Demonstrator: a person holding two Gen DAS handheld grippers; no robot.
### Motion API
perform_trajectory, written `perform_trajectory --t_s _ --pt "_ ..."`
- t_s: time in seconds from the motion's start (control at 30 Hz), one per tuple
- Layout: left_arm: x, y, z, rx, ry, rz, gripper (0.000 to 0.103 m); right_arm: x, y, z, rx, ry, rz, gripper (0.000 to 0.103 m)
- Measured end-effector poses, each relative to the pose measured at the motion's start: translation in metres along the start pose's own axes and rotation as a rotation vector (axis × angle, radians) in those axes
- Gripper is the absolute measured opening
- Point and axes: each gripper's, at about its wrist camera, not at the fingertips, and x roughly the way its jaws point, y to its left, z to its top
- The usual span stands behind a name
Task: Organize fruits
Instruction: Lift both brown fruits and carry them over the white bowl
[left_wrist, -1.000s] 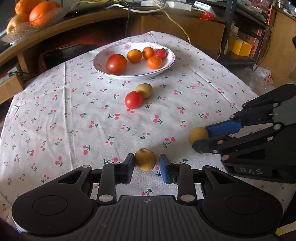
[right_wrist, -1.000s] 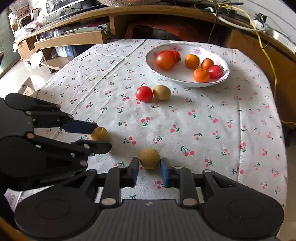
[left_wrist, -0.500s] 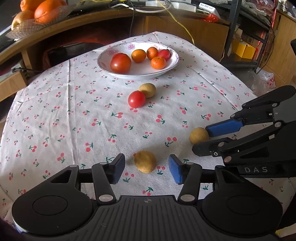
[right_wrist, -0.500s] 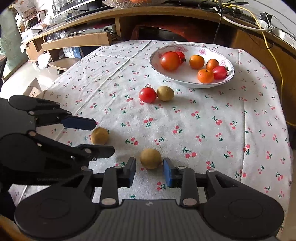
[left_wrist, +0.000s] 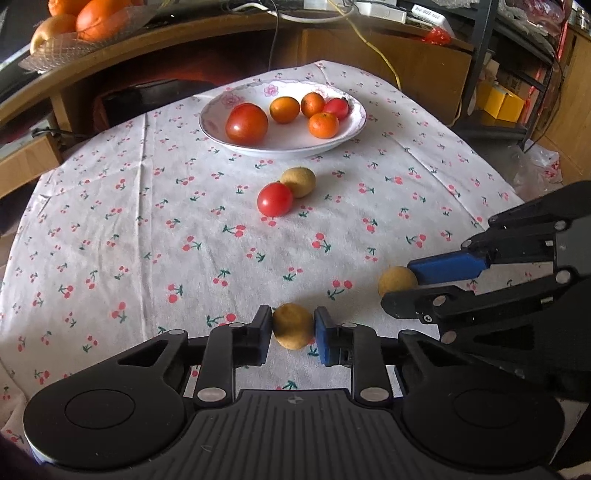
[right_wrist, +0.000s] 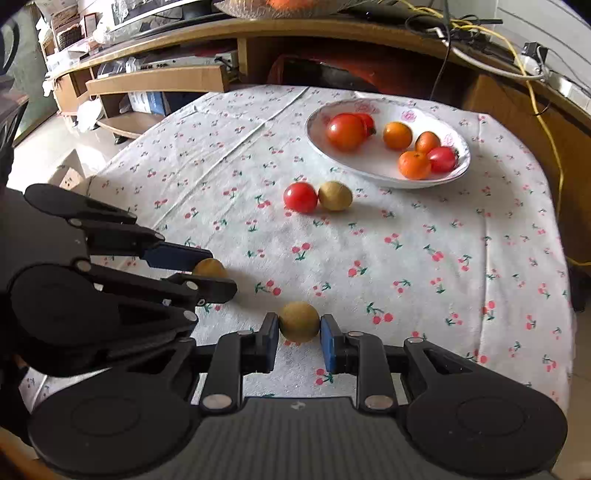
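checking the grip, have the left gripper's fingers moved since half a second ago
Yes. The left gripper has closed: its fingers, then well clear of the yellow-brown round fruit lying on the cherry-print tablecloth, now touch both sides.

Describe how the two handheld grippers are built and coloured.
Both are matte black plastic. The left gripper and right gripper each have a ribbed central body flanked by round housings, linkage arms with silver pivot pins, and blue pads on the fingers. No cables, hands or sleeves are visible.

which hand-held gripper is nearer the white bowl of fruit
Right, though only by a small margin. The right hand-held gripper sits closed on a brown fruit short of the white bowl; the left hand-held gripper is beside it, slightly further from the bowl.
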Motion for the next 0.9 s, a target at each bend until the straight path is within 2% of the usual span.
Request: perform_trajectory --t_s 0.23,0.33,0.6,0.9 --pt "-0.018 -0.007 0.009 -0.005 -0.03 0.039 0.032 -0.025 -0.006 0.01 0.03 -0.052 -0.041 0.027" --pt "-0.027 -0.008 0.022 -0.001 -0.077 0.037 0.032 -0.033 -0.011 0.018 0.048 -0.086 -0.053 0.026" --pt "-0.026 0.004 0.057 -0.02 -0.145 0.03 0.032 -0.031 -0.019 0.052 0.086 -0.131 -0.082 0.027" --pt "-0.007 0.014 0.095 -0.033 -0.182 0.029 0.032 -0.013 -0.048 0.082 0.147 -0.157 -0.117 0.027"
